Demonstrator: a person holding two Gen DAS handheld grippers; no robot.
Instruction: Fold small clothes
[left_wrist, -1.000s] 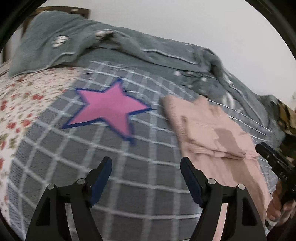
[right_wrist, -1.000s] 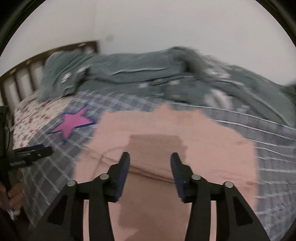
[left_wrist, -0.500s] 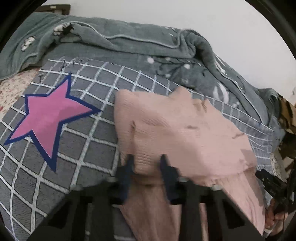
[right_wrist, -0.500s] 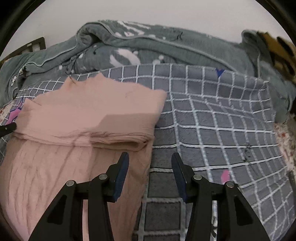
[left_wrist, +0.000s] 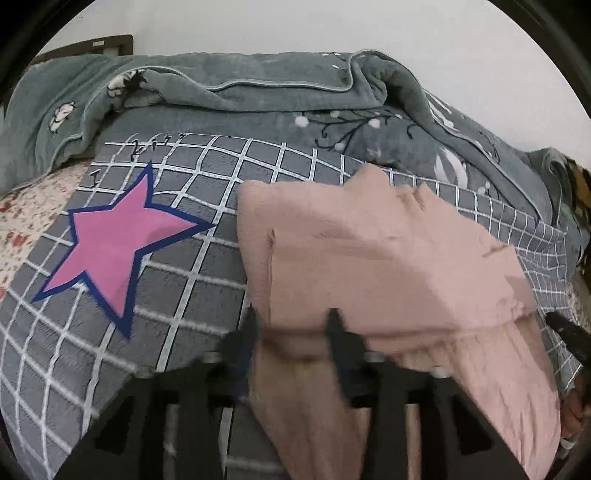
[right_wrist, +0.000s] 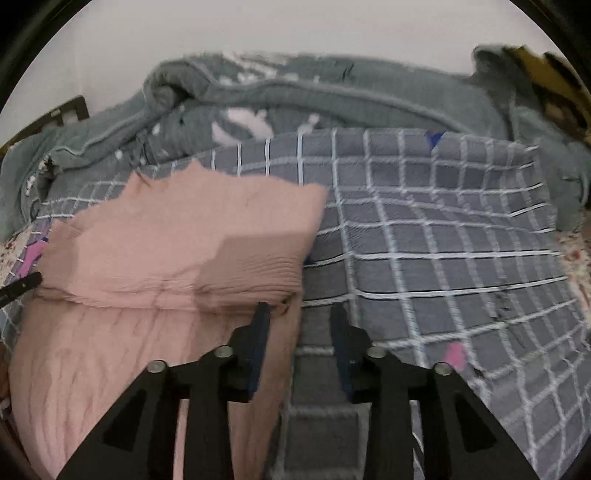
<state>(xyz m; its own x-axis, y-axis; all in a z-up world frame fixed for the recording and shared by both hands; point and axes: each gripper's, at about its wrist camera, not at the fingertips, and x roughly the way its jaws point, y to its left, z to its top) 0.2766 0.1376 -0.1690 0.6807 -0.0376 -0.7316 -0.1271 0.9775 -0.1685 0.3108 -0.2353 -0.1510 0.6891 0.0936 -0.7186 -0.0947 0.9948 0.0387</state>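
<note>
A pink knit garment (left_wrist: 369, 251) lies on the bed with its far part folded over toward me. The fold's front edge runs across both views. My left gripper (left_wrist: 292, 325) straddles the left end of that edge. Its jaws are opening, with the doubled cloth between them and not pinched. My right gripper (right_wrist: 300, 315) is at the right end of the garment (right_wrist: 184, 229). Its jaws are closing a little, the cloth's corner lies between them, and the pads stand apart from it. Each gripper's tip shows at the edge of the other's view.
The garment rests on a grey checked cover (left_wrist: 184, 295) with a pink star (left_wrist: 118, 243) to its left. A rumpled grey-green blanket (left_wrist: 258, 85) is heaped along the wall behind. A floral sheet (left_wrist: 22, 221) shows at far left, and checked cover (right_wrist: 443, 240) stretches right of the garment.
The left gripper swept right from beside the star onto the fold's left end, narrowed on the cloth, then widened. The right gripper moved from over the garment's middle to its right corner.
</note>
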